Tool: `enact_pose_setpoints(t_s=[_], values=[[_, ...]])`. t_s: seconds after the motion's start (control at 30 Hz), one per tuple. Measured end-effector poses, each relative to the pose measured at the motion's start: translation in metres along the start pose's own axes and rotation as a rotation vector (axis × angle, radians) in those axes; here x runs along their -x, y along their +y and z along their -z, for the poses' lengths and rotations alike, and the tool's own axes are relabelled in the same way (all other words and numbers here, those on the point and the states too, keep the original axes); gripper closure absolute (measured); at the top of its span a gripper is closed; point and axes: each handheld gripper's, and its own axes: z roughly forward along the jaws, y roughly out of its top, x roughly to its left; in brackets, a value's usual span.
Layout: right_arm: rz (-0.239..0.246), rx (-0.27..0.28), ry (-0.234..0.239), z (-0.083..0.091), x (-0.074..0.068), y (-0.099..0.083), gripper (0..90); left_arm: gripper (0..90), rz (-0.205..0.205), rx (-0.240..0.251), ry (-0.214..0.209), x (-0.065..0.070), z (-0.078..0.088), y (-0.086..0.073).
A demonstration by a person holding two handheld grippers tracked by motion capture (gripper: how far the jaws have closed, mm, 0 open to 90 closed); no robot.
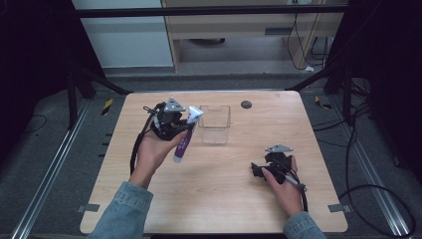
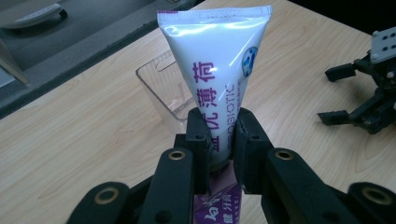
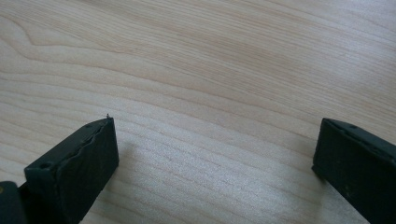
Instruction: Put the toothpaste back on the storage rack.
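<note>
A white and purple tube (image 1: 185, 135) (image 2: 215, 79) with purple print is clamped in my left gripper (image 1: 180, 130) (image 2: 219, 135), which is shut on its middle. The tube is held above the table, its crimped white end up and toward a clear plastic box (image 1: 215, 124) (image 2: 166, 88). The box stands empty just right of the tube in the high view. My right gripper (image 1: 260, 168) (image 3: 215, 154) rests low over the wood at the right, its jaws wide apart with nothing between them. It also appears at the right edge of the left gripper view (image 2: 348, 93).
The wooden table (image 1: 219, 199) has a small dark round mark (image 1: 246, 104) near its far edge. Cables (image 1: 368, 194) trail on the floor to the right, and black stand legs (image 1: 84, 79) flank the table's far corners.
</note>
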Motion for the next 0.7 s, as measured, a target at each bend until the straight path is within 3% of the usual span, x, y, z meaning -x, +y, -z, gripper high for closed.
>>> enact_pose_setpoints(t_s=[0.47,0.57,0.7], values=[[0.001,0.000,0.000,0.000,0.000,0.000,0.4,77.7,-0.054,0.001,0.007,0.011,-0.002,0.022],[0.000,0.001,0.000,0.000,0.000,0.000,0.4,77.8,-0.071,-0.017,0.029,0.011,-0.008,0.026],[0.001,0.000,0.000,0.000,0.000,0.000,0.4,77.8,-0.061,-0.011,0.031,0.008,-0.009,0.032]])
